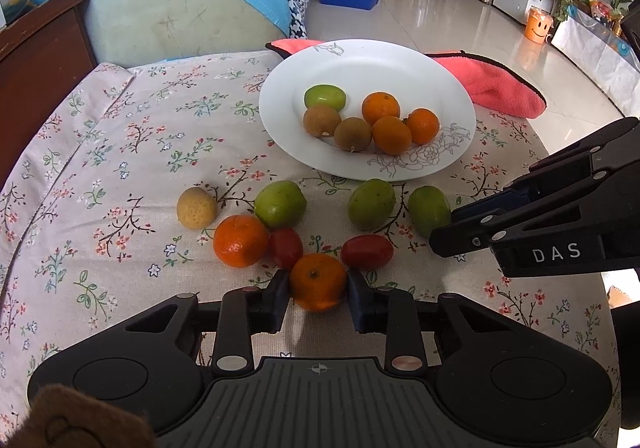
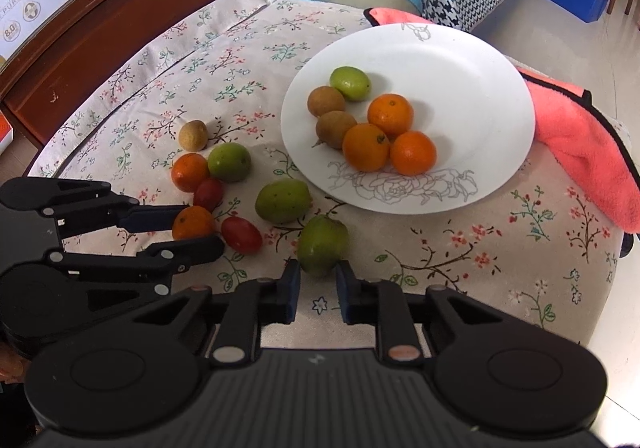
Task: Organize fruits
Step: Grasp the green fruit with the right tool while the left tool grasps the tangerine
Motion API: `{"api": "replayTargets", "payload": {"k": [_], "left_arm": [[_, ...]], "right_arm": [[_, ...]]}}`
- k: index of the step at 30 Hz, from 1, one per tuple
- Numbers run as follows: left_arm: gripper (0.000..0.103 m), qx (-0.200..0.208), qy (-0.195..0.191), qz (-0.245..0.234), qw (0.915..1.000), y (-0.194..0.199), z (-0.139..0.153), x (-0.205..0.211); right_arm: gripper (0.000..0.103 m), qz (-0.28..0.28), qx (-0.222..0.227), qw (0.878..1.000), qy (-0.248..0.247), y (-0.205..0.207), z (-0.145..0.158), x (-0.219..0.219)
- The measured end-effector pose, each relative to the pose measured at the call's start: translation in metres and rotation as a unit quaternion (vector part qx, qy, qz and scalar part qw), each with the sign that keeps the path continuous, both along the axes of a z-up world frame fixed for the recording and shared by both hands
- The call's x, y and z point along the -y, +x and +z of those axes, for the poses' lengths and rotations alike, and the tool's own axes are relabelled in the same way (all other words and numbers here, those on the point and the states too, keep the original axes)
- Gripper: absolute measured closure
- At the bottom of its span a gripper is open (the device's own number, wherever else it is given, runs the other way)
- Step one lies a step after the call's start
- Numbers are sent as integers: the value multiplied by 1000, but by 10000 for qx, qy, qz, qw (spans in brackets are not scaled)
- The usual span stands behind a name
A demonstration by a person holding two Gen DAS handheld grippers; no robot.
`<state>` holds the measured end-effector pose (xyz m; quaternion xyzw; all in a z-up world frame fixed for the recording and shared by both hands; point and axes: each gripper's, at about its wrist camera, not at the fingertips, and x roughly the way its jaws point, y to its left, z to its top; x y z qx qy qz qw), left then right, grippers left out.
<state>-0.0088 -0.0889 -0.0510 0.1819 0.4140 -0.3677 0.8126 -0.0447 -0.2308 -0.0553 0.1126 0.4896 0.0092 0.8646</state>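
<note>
White porcelain, the plate is the landmark, sitting on a floral tablecloth with a pink towel behind it. On the plate I count six fruits: three oranges, two brown fruits and one green fruit.

On the cloth in front of the plate I count eight more: two oranges, three green fruits, two red fruits and one pale yellow fruit.

The left gripper is clamped on the nearest orange, which lies on the cloth in front of the plate; its stem end faces up.

The right gripper is closed on a green fruit, also in front of the plate, toward its right side. This fruit is oval, and its long axis points roughly toward the plate.
</note>
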Motion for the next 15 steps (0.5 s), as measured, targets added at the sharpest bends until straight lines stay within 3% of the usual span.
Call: {"api": "replayTargets", "payload": {"k": [4,15], "left_arm": [[75,-15,-27,47,10000,1,1,0],[75,18,-53,80,10000,0,4,-3]], "right_arm": [[74,-57,52,9999,87,1,2,1],[74,-474,-21,9985,282,9,-1,6]]}}
